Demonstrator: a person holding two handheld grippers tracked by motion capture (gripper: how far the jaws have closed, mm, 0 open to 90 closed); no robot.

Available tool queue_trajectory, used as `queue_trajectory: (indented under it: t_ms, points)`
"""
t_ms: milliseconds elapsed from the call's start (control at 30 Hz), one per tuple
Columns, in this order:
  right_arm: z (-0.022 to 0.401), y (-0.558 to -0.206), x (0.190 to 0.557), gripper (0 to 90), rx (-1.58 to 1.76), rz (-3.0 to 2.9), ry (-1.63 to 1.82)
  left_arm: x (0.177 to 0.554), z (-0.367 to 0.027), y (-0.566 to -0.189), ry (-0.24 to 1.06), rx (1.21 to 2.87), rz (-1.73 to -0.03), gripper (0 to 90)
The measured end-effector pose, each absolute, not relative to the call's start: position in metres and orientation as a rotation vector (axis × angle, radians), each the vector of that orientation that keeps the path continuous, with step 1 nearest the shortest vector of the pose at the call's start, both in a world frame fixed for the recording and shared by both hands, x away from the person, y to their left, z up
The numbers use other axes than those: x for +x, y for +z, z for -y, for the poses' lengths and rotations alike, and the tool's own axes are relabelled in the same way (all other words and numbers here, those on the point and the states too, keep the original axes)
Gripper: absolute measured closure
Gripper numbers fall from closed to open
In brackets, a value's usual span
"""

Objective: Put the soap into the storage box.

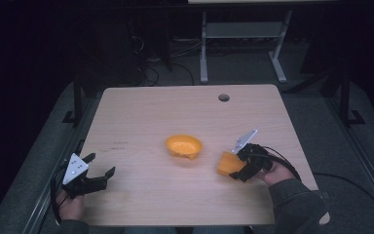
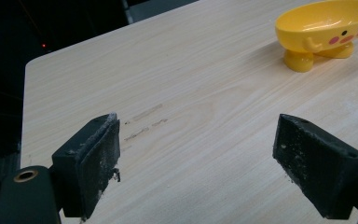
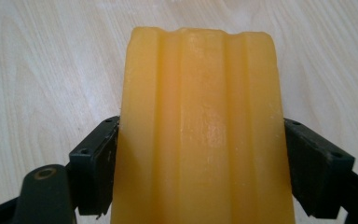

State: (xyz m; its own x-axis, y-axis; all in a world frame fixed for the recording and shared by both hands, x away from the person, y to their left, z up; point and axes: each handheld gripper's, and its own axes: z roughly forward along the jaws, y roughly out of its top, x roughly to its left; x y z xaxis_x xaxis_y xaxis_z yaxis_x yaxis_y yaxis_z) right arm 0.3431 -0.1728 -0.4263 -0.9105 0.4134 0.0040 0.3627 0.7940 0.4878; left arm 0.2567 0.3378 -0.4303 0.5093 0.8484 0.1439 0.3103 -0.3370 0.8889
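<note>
One yellow dish (image 1: 183,146) beside held soap (image 1: 227,163)

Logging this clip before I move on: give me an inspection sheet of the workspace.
Surface: light wooden table, faint scuffs, round hole near far edge.
Job's things: orange soap bar clamped in right gripper; yellow footed soap dish at centre, empty.
Clutter: nothing seen.
Grippers: left gripper open, holding nothing, over the near left corner.
Cables: one trails from each gripper; a tangle on the floor beyond.
Surroundings: dark room, white desk legs behind.

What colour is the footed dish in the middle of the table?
Yellow footed dish, with pink cheek spots; left gripper view shows it best.
</note>
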Motion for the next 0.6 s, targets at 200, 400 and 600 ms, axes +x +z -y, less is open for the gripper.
queue_trajectory:
  t_ms: [200,400,600]
  points:
    - [0.167,-0.422,0.347,20.4,0.599,-2.886,0.752,0.257,-0.338,-0.43,0.783,1.885,-0.958,13.9]
    - [0.163,-0.418,0.351,20.4,0.589,-2.888,0.746,0.257,-0.338,-0.43,0.784,1.884,-0.958,13.9]
    - [0.158,-0.416,0.356,20.4,0.571,-2.894,0.761,0.257,-0.339,-0.43,0.784,1.888,-0.957,13.9]
